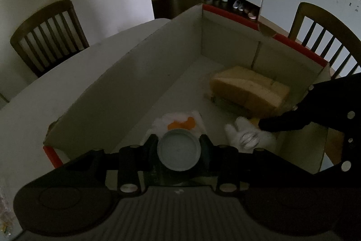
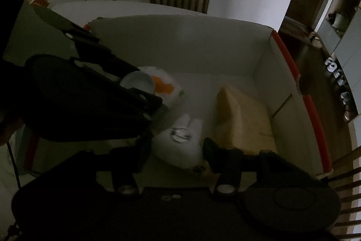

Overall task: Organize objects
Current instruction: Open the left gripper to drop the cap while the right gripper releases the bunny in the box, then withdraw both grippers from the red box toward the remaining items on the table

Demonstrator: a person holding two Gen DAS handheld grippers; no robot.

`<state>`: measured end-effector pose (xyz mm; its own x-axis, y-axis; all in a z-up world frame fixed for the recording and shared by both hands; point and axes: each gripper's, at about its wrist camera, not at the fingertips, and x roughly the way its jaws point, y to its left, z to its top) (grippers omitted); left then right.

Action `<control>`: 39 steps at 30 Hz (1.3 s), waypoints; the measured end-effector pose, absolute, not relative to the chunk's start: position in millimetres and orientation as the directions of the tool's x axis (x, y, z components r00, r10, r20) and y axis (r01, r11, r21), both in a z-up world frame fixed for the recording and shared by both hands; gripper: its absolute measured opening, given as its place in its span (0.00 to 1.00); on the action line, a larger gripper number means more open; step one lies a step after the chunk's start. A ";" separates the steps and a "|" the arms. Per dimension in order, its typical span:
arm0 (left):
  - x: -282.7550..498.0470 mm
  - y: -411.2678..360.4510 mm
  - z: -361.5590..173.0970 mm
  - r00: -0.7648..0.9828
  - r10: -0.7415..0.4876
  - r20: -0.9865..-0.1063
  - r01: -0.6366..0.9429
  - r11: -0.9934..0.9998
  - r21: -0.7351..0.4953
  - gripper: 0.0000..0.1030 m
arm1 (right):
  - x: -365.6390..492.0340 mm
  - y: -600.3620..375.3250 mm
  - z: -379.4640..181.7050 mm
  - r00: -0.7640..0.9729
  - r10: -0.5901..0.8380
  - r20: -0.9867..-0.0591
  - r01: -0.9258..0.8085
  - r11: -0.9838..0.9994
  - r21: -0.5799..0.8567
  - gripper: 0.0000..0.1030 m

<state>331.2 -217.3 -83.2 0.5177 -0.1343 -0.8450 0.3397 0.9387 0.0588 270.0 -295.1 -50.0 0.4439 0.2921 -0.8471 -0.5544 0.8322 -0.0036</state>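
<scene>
- Evidently the left gripper (image 1: 179, 151) is clenched on a round blue-lidded jar (image 1: 179, 149) above the box (image 1: 126, 73); rigid, probably light (lid possibly slippery).
- Right gripper (image 2: 178, 148) straddles a soft white item (image 2: 180, 146) low in the box; whether it pinches, I cannot tell.

Pale-blue round lid (image 1: 178, 151), white plush (image 1: 249, 137), brown carton (image 1: 249, 92), all over box (image 1: 126, 73) floor.

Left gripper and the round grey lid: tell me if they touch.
Touching. The left wrist view shows the left gripper with its fingers pressed against both sides of the round grey lid.
</scene>
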 end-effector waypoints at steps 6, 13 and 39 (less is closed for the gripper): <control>325.1 -211.0 -80.5 0.534 -0.154 -0.831 0.328 0.944 0.036 0.59 | 263.0 -296.6 -45.3 0.448 0.302 -0.841 -0.552 0.834 0.004 0.62; 312.5 -203.1 -68.1 0.560 -0.175 -0.810 0.317 0.948 0.014 0.59 | 254.6 -298.6 -29.2 0.468 0.317 -0.825 -0.560 0.828 0.000 0.69; 228.6 -148.6 -0.2 0.667 -0.283 -0.689 0.322 0.944 -0.076 0.76 | 189.0 -298.2 40.3 0.590 0.351 -0.727 -0.529 0.848 -0.021 0.99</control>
<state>228.6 -148.6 -0.2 0.6675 -0.2831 -0.6887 0.3215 0.9438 -0.0763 189.0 -298.2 40.3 0.5899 0.3507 -0.7273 -0.5295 0.8481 -0.0206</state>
